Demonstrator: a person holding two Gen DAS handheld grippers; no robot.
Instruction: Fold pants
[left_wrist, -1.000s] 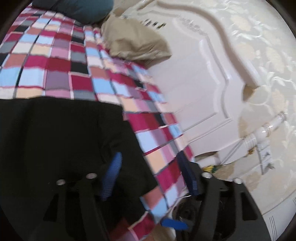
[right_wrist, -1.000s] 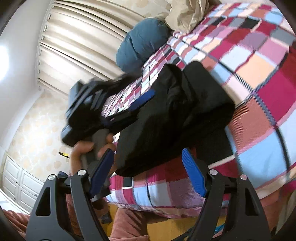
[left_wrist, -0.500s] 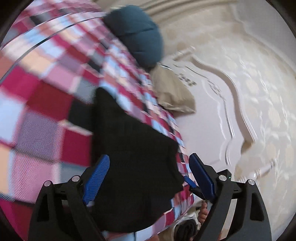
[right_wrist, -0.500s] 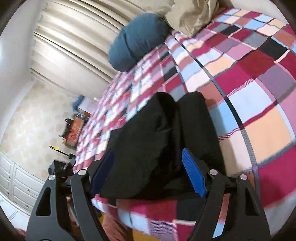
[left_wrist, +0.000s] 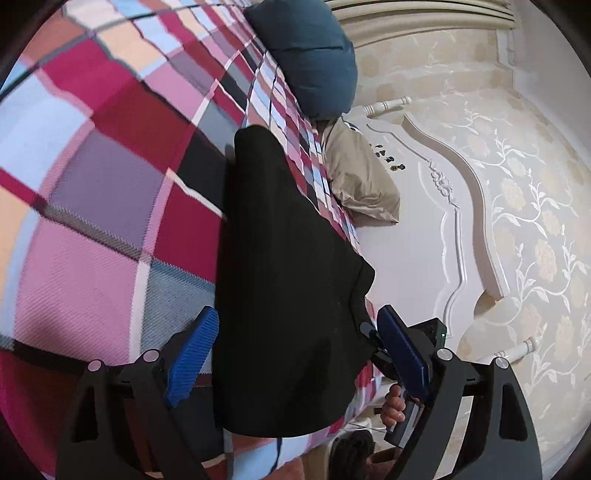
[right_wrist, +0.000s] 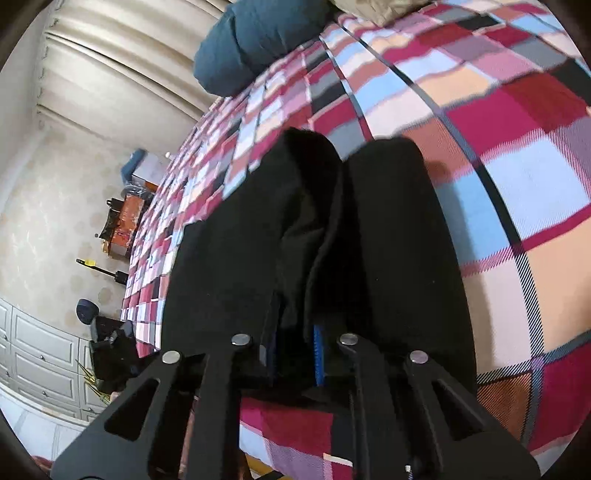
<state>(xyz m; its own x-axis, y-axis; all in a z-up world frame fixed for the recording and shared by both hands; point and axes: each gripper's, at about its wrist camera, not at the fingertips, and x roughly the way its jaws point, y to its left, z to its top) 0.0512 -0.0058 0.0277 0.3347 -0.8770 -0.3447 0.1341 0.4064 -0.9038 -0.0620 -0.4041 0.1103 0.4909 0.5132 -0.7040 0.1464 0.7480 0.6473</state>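
The black pants (left_wrist: 288, 277) lie folded lengthwise on a checked bedspread (left_wrist: 92, 184) near the bed's edge. My left gripper (left_wrist: 297, 354) is open wide, with the pants' near end between its blue pads (left_wrist: 192, 354), which do not press on the cloth. In the right wrist view the pants (right_wrist: 388, 258) show two long lobes with a crease between. My right gripper (right_wrist: 295, 349) is closing on a raised fold of that black cloth, its pads nearly together. A hand (left_wrist: 393, 406) holds that gripper behind the left one's right finger.
A blue pillow (left_wrist: 314, 55) and a beige pillow (left_wrist: 362, 177) lie by the white headboard (left_wrist: 424, 221). The bedspread (right_wrist: 517, 147) stretches far to the right of the pants. Beyond the bed's edge are curtains (right_wrist: 110, 74), white cabinets (right_wrist: 37, 350) and floor clutter (right_wrist: 122, 221).
The left gripper swung round to the pants' near end and widened its jaws. The right gripper came down onto the pants and went from wide open to pinching the cloth.
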